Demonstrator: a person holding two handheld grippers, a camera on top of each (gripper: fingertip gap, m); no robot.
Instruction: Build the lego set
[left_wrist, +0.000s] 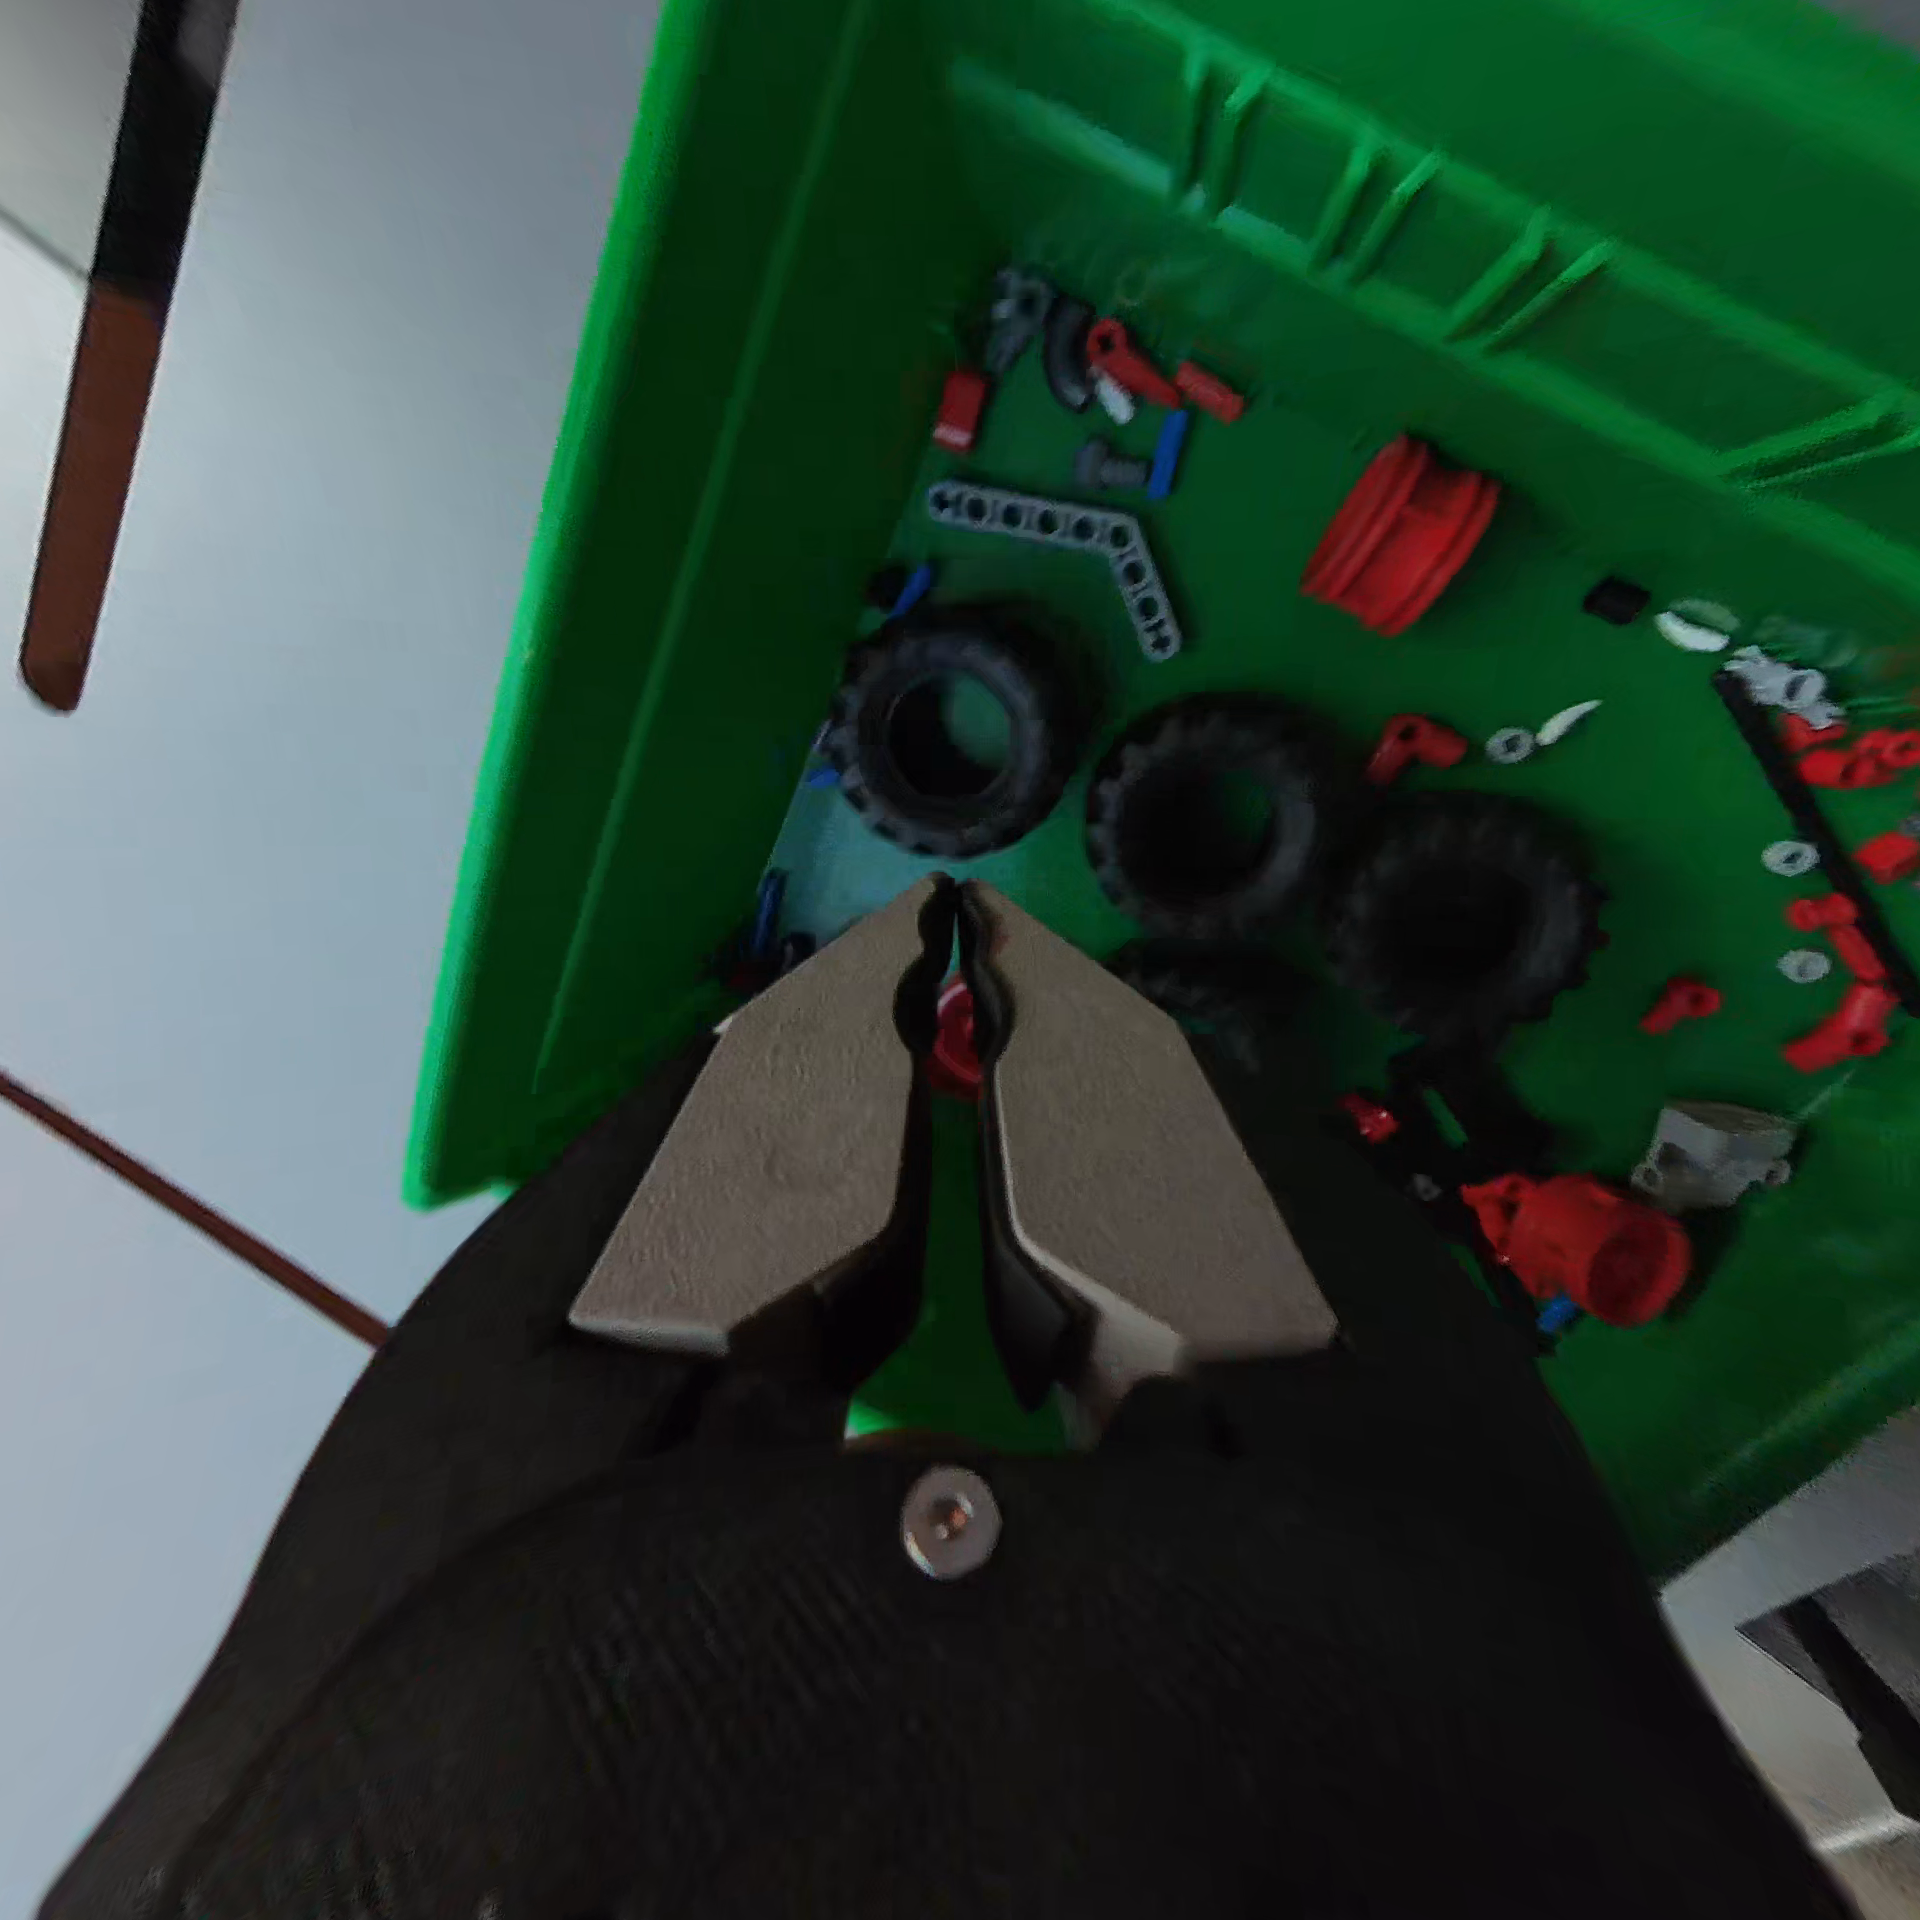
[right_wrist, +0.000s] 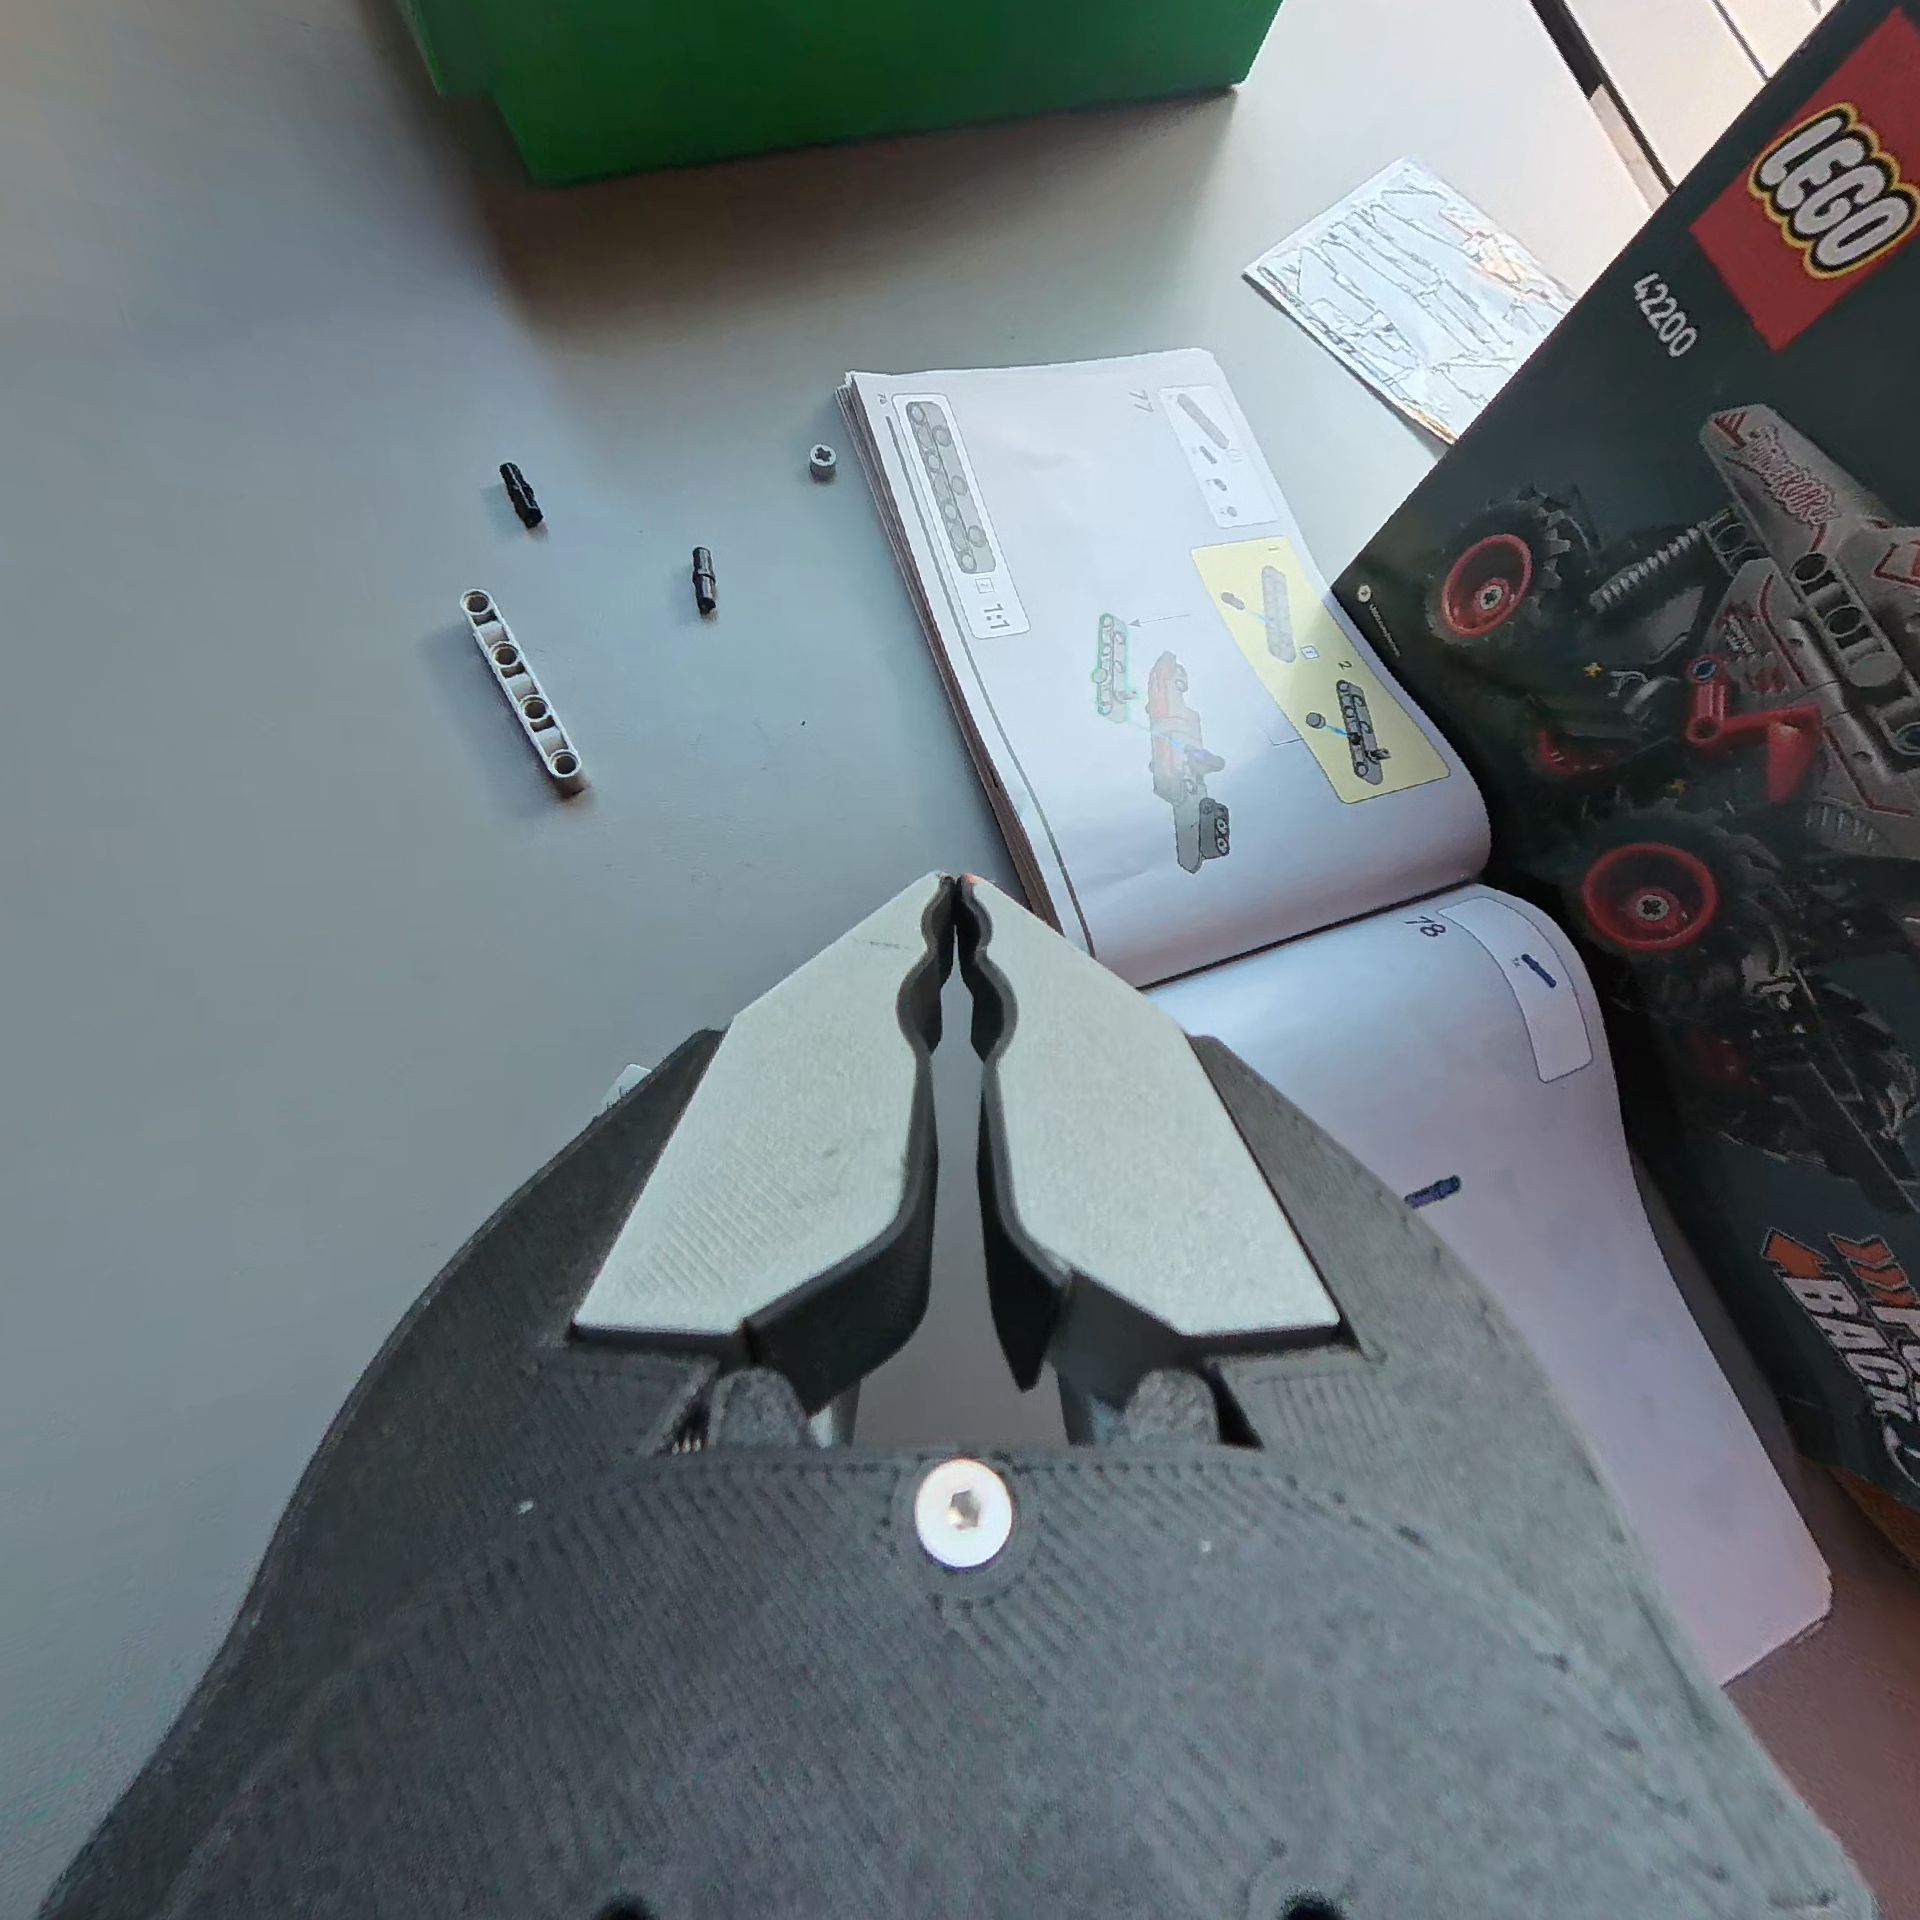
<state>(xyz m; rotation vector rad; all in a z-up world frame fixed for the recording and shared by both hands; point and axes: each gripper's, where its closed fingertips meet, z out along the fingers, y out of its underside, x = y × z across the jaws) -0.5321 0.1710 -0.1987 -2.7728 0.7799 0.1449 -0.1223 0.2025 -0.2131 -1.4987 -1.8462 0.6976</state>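
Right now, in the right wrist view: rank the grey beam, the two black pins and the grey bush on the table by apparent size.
1. Grey beam, clearly largest.
2. The black pins look alike; the farther one may be slightly foreshortened, so no ranking between them.
3. Grey bush, smallest.

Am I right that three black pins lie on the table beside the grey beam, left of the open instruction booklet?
Not quite: the right wrist view shows two black pins, not three. They do lie on the table beside the grey beam, left of the open instruction booklet.
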